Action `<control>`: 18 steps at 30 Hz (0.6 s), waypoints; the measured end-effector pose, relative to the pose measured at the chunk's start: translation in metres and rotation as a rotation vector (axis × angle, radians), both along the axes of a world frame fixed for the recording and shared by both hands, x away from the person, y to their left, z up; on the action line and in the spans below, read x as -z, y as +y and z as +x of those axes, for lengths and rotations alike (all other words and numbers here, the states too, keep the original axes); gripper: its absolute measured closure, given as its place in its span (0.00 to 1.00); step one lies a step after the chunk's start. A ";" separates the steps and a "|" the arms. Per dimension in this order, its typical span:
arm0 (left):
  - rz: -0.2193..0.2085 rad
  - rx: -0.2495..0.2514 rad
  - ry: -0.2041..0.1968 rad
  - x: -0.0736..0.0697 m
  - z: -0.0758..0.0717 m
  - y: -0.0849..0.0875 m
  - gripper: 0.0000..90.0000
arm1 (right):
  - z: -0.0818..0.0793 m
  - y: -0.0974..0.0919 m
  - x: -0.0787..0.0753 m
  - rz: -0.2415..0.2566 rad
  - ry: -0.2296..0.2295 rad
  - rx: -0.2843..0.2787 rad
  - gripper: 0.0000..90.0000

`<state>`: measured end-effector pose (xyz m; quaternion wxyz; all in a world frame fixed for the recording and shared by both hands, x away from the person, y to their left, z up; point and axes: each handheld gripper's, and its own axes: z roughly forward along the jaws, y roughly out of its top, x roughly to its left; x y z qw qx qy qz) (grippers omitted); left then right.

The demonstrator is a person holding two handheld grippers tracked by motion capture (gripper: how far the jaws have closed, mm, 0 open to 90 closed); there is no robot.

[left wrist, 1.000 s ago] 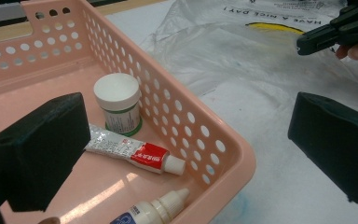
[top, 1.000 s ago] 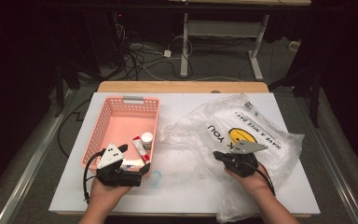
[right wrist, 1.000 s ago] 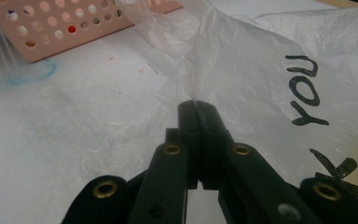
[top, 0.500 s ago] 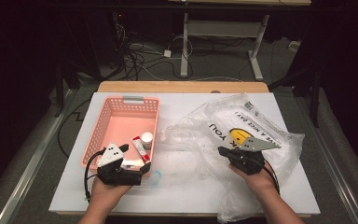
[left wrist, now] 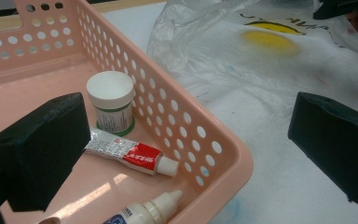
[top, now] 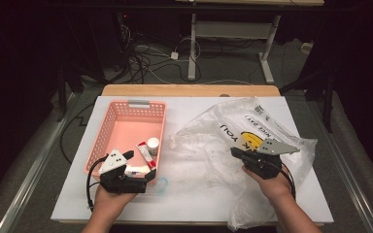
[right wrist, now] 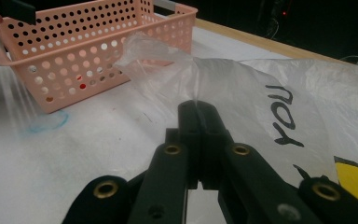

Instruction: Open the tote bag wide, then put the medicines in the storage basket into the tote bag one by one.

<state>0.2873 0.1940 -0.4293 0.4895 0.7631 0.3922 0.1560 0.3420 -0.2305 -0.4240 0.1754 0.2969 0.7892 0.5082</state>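
Note:
A clear plastic bag (top: 233, 131) printed with a yellow smiley lies on the white table (top: 189, 199). My right gripper (top: 235, 152) is shut on a pinched fold of the bag (right wrist: 214, 79), holding it off the table. In the pink basket (top: 126, 114) lie a white jar (left wrist: 111, 98), a red and white tube (left wrist: 130, 154) and a small dropper bottle (left wrist: 144, 212). My left gripper (top: 141, 165) hovers over the basket's near right corner, wide open with nothing held; its jaws straddle the basket wall (left wrist: 186, 135).
A faint blue ring mark (top: 161, 184) is on the table just right of the basket's near corner. A wooden edge (top: 189, 90) runs along the table's far side. Cables and desk legs lie on the dark floor beyond.
My right gripper has risen a little and drifted right, pulling the pinched bag fold up with it. The left gripper has stayed in place.

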 end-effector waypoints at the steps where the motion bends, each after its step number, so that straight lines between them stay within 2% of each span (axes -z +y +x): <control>1: 0.001 -0.002 -0.005 -0.001 0.000 0.001 0.00 | 0.000 0.000 -0.002 0.002 -0.009 0.000 1.00; 5: -0.006 -0.012 -0.001 -0.001 -0.002 0.002 0.00 | -0.001 -0.001 -0.008 0.023 -0.022 0.002 1.00; 11: 0.005 -0.023 -0.012 -0.004 -0.003 0.001 0.00 | -0.001 -0.003 -0.016 0.045 -0.044 0.000 1.00; 15: 0.000 -0.036 -0.004 -0.003 -0.001 0.003 0.00 | 0.001 -0.005 -0.020 0.070 -0.051 0.004 1.00; 18: -0.005 -0.043 0.003 -0.004 0.003 0.004 0.00 | 0.002 -0.006 -0.020 0.069 -0.051 0.007 1.00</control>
